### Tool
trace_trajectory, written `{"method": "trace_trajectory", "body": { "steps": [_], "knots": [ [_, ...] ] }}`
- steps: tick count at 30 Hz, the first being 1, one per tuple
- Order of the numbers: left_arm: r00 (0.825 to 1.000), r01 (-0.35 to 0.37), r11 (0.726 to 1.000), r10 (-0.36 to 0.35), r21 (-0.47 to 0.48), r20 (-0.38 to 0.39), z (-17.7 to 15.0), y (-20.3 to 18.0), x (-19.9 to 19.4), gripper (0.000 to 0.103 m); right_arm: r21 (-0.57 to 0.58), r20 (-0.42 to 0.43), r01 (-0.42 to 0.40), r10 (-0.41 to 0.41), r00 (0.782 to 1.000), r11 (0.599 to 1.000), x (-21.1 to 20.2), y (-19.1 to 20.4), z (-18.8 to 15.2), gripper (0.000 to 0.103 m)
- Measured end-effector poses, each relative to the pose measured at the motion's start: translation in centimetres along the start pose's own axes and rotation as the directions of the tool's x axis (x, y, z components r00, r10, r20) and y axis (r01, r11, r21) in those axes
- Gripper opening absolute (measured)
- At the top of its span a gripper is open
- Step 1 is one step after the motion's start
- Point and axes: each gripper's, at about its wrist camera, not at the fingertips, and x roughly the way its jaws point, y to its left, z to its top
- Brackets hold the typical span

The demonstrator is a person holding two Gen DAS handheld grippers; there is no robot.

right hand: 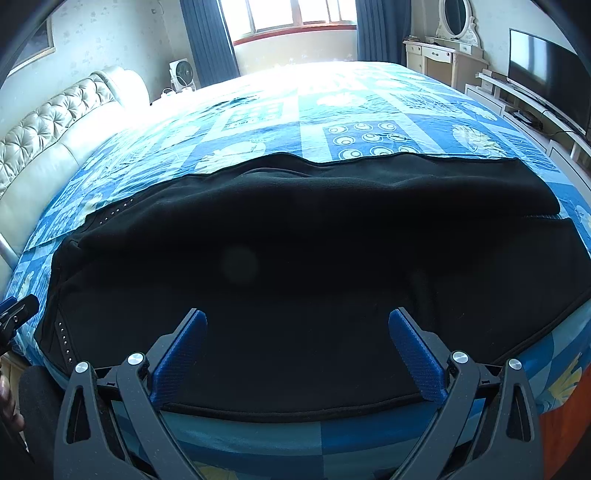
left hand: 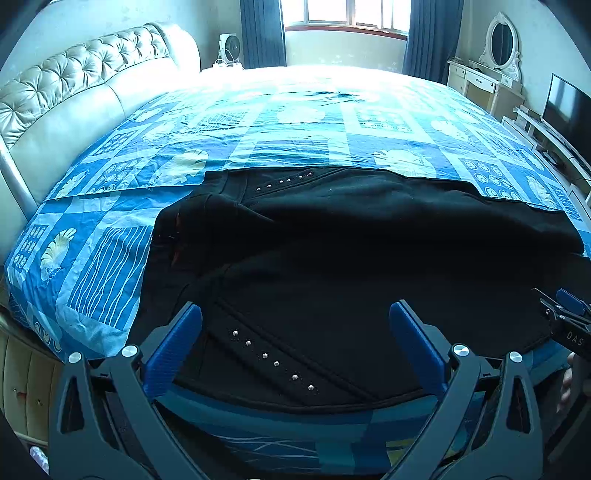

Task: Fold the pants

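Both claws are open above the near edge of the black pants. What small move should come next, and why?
Probably lower both and close them on the near hem. The left claw and right claw hang open and empty over the black fleece pants, which lie flat across the blue patterned bedspread, not yet folded.

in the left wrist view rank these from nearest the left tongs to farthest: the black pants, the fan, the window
1. Black pants, lying on the bed directly under the open left tongs.
2. Fan, on the floor beyond the bed's far left corner.
3. Window, in the back wall, centre.
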Motion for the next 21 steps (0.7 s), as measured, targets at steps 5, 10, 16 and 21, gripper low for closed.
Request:
{"method": "trace_trajectory", "body": {
  "steps": [5, 10, 16, 21],
  "knots": [
    [1.0, -0.001, 1.0, 0.001, 0.0, 0.001, -0.03, 0.0, 0.01, 0.101, -0.003, 0.0, 0.0, 0.0, 1.0, 1.0, 0.09, 0.12, -0.1, 0.098],
    [1.0, -0.005, 1.0, 0.005, -0.002, 0.0, -0.05, 0.01, -0.05, 0.101, 0.0, -0.002, -0.001, 0.001, 1.0, 1.0, 0.15, 0.09, -0.08, 0.098],
    [1.0, -0.006, 1.0, 0.006, -0.003, 0.002, -0.06, 0.05, -0.04, 0.101, -0.003, -0.007, -0.003, 0.003, 1.0, 1.0, 0.26, 0.17, -0.17, 0.098],
    [1.0, -0.007, 1.0, 0.007, 0.0, -0.002, -0.14, 0.04, -0.02, 0.101, -0.004, -0.008, -0.006, 0.006, 1.0, 1.0, 0.27, 0.18, -0.18, 0.098]
  ]
}}
